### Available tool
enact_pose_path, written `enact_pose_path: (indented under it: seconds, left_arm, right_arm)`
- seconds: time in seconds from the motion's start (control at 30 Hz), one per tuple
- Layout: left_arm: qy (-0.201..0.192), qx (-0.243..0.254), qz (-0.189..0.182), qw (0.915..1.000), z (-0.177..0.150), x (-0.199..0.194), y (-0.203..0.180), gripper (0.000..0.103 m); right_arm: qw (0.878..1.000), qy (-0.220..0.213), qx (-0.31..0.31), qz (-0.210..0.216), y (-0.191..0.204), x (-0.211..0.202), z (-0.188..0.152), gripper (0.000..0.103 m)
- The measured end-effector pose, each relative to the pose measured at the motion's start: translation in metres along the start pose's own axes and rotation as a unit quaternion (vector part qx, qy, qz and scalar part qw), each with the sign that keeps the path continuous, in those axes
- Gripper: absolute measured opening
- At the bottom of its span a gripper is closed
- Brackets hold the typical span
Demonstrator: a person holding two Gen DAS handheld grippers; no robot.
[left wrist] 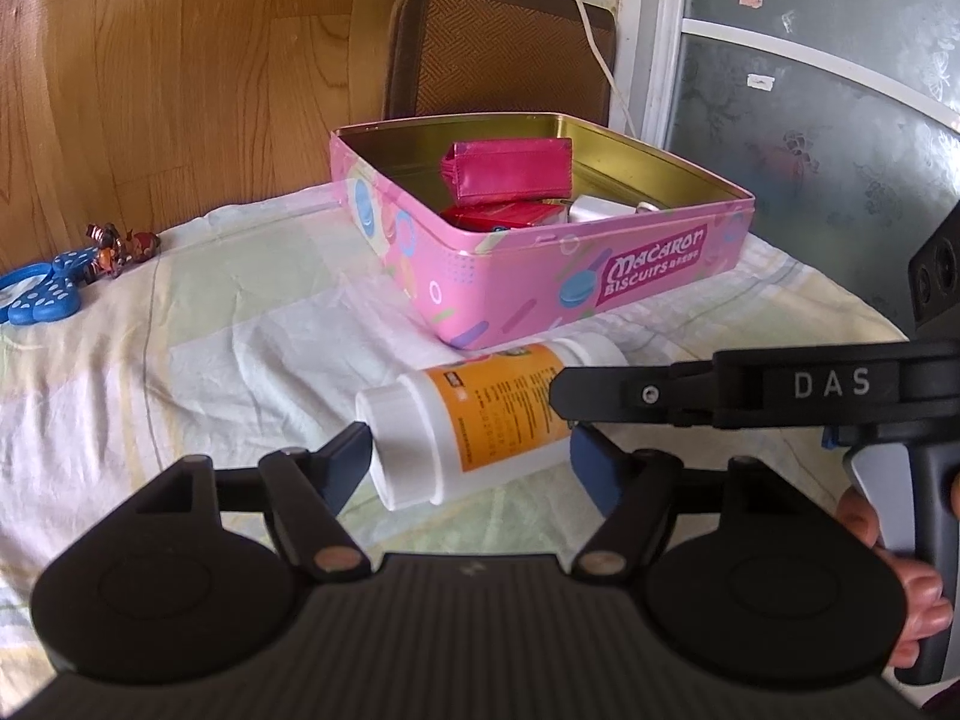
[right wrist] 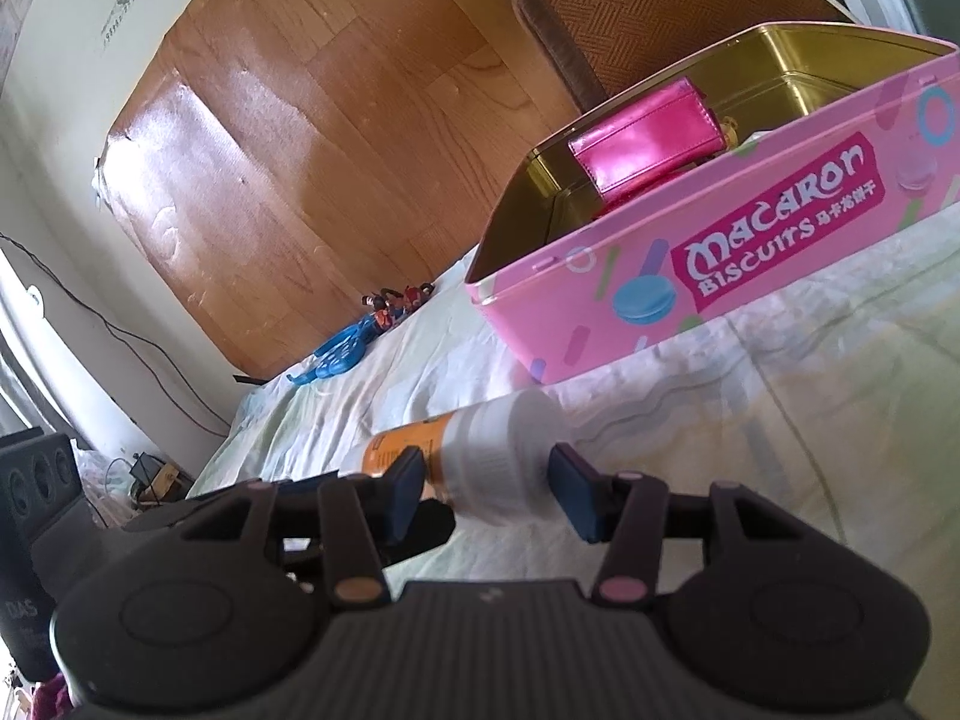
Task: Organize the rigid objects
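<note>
A white bottle with an orange label lies on its side on the pale cloth, just in front of the pink Macaron Biscuits tin. My left gripper is open, with the bottle's cap end between its blue pads. My right gripper is shut on the bottle at its base end. In the left wrist view one of its black fingers reaches in from the right across the bottle. The tin holds a magenta wallet, a red box and a white charger.
Blue plastic scissors and small figurines lie at the cloth's far left edge. A brown chair back stands behind the tin, with a white cable over it. Wooden floor lies beyond the table.
</note>
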State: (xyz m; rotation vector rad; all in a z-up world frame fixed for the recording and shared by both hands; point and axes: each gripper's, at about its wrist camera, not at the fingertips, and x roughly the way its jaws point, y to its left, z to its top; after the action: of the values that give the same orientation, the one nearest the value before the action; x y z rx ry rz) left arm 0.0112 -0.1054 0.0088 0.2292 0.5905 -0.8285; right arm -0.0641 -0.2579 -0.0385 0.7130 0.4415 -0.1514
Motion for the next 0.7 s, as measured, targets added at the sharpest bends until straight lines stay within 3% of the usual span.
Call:
enact_pose_path:
  seconds: [0.27, 0.33, 0.43, 0.5, 0.57, 0.7]
  left_arm:
    - [-0.027, -0.022, -0.011, 0.9993, -0.003, -0.018, 0.023, 0.074]
    - [-0.038, -0.038, -0.018, 0.9984, -0.004, -0.027, 0.035, 0.073]
    - [-0.047, -0.073, -0.039, 0.9954, -0.003, -0.036, 0.053, 0.073]
    - [-0.050, -0.097, -0.053, 0.9927, -0.002, -0.037, 0.063, 0.070]
    - [-0.045, -0.117, -0.067, 0.9898, -0.001, -0.034, 0.069, 0.069]
    - [-0.025, -0.139, -0.103, 0.9846, -0.003, -0.018, 0.067, 0.067]
  right_arm:
    - [1.000, -0.003, -0.014, 0.005, 0.001, -0.003, 0.002, 0.048]
    - [0.999, -0.008, -0.044, 0.006, 0.004, -0.007, 0.005, 0.049]
    - [0.993, -0.011, -0.119, 0.006, 0.012, -0.015, 0.008, 0.059]
    - [0.984, -0.004, -0.178, 0.009, 0.020, -0.018, 0.008, 0.068]
    - [0.972, 0.006, -0.234, 0.012, 0.027, -0.017, 0.005, 0.091]
    - [0.941, 0.019, -0.338, -0.004, 0.042, -0.006, -0.001, 0.096]
